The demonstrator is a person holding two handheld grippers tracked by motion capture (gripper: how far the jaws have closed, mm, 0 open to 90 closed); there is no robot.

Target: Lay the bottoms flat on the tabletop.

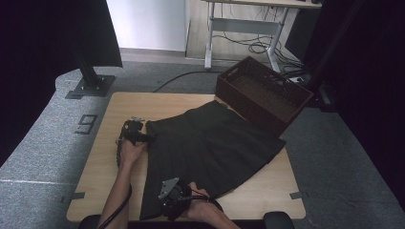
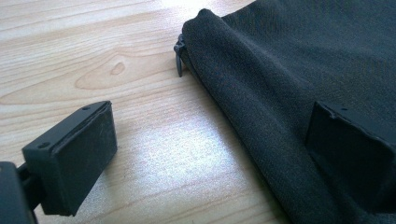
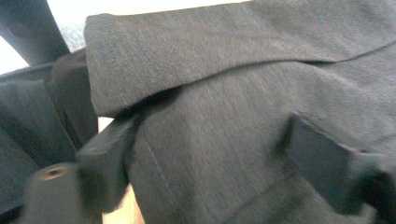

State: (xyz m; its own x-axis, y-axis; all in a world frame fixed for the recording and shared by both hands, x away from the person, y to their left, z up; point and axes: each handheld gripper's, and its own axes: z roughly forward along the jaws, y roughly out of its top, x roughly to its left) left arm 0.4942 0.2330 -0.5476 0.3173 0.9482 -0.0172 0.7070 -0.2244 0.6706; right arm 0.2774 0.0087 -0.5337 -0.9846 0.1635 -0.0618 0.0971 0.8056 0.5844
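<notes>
The pale wooden desk (image 1: 100, 157) lies under both my sets of fingers, its grain plain in the left gripper view. Spread flat across its middle is the dark grey pleated cloth skirt (image 1: 210, 143), the thing I am working on; it reaches from my left fingers at its waist corner across and down to my right fingers at the near edge. Beyond the skirt, far from both sets of fingers at the desk's far right corner, stands a dark brown woven rectangular basket (image 1: 261, 93), its near wall just beside the skirt's far edge.

My left fingers (image 1: 149, 138) sit at the skirt's near-left waist corner, spread wide. In the left gripper view one finger (image 2: 77, 161) rests over bare desk and the other is over the cloth, with the rolled edge of the skirt (image 2: 261, 93) between them but not squeezed.

My right fingers (image 1: 168, 202) are at the near hem, partly spread. In the right gripper view a folded flap of the skirt (image 3: 224, 60) hangs just ahead of them and cloth lies between them; the picture is blurred, and I can't see the pads pressing on it.

Smallest is the black zip pull (image 2: 179, 55), just ahead of my left fingers at the waist corner, resting on the desk.
</notes>
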